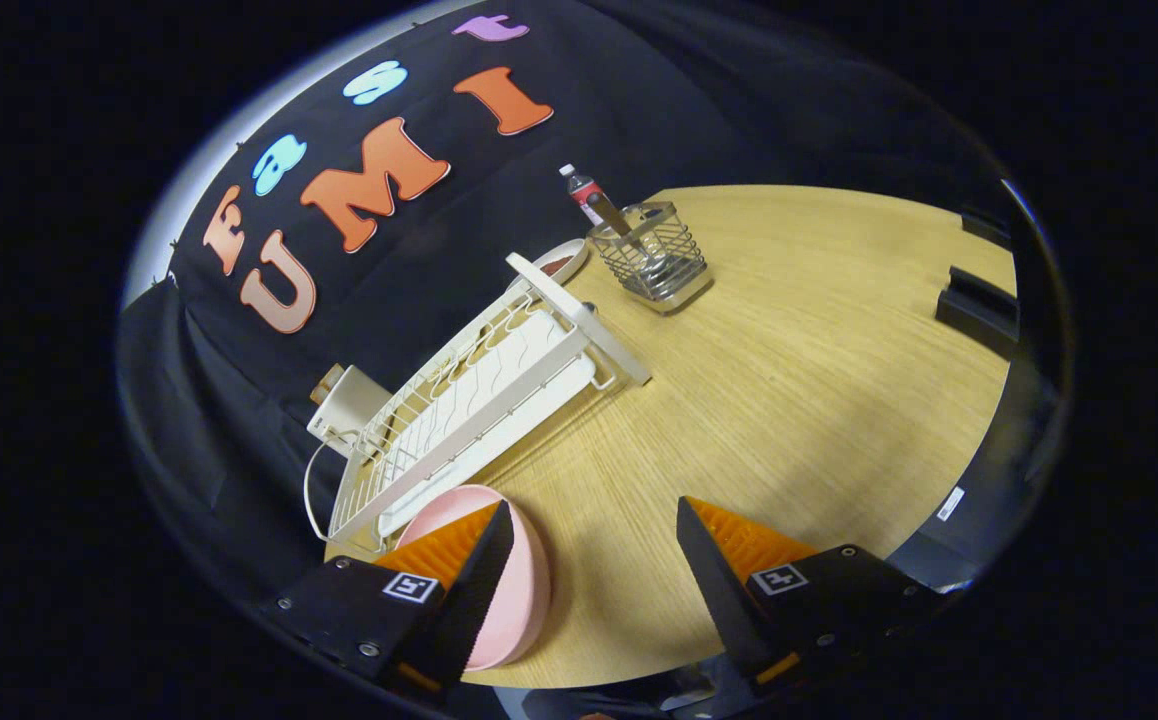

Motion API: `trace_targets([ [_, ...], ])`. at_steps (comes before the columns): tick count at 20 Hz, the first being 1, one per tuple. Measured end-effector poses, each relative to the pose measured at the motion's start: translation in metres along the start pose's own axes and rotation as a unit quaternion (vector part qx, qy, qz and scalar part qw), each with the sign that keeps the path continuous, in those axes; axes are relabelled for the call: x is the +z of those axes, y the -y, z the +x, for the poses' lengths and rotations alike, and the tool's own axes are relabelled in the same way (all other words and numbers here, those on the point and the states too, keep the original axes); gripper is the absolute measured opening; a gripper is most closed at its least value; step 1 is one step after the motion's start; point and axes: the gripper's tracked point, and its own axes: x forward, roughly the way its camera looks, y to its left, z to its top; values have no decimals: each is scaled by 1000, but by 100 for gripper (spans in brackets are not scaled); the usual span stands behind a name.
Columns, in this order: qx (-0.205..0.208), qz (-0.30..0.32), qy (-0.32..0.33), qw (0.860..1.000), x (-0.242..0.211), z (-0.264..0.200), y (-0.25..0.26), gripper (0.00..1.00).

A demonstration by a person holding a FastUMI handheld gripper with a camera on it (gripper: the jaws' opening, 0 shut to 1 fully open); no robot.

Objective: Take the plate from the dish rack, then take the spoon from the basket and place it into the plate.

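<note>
Nearest in the gripper view, the gripper (594, 560) is seen with its two fingers spread wide apart, nothing being clamped between them and bare tabletop showing in the gap. A pink plate (519, 590) is found on the table beside one finger, partly covered by that finger's tip; whether the finger touches it cannot be told. The plate is placed just off the near end of the dish rack, outside it. The light wooden table (789, 400) is spread ahead of the fingers. Beyond the plate, a white wire dish rack (469, 400) is laid lengthwise away from the gripper, a white drip tray being seen beneath it and a raised white frame at its far end. A cream-coloured box-like object (344, 405) is noted at the rack's outer side, against the black cloth wall. Past the rack's far end, a round dish with a reddish inside (561, 262) is partly seen. Near it, a wire basket (654, 258) is set on the table, with a spoon (614, 222) held leaning inside, handle upward. Farthest, a small bottle (580, 187) with a white cap is stood behind the basket.
</note>
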Motion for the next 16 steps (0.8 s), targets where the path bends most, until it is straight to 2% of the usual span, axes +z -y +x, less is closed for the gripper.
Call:
trace_targets([
  [6, -28, -100, 79, 992, 51, -9, 42, 98],
  [11, -48, -204, 171, 963, 106, -17, 59, 98],
  [16, -30, -242, 236, 941, 149, -16, 42, 98],
])
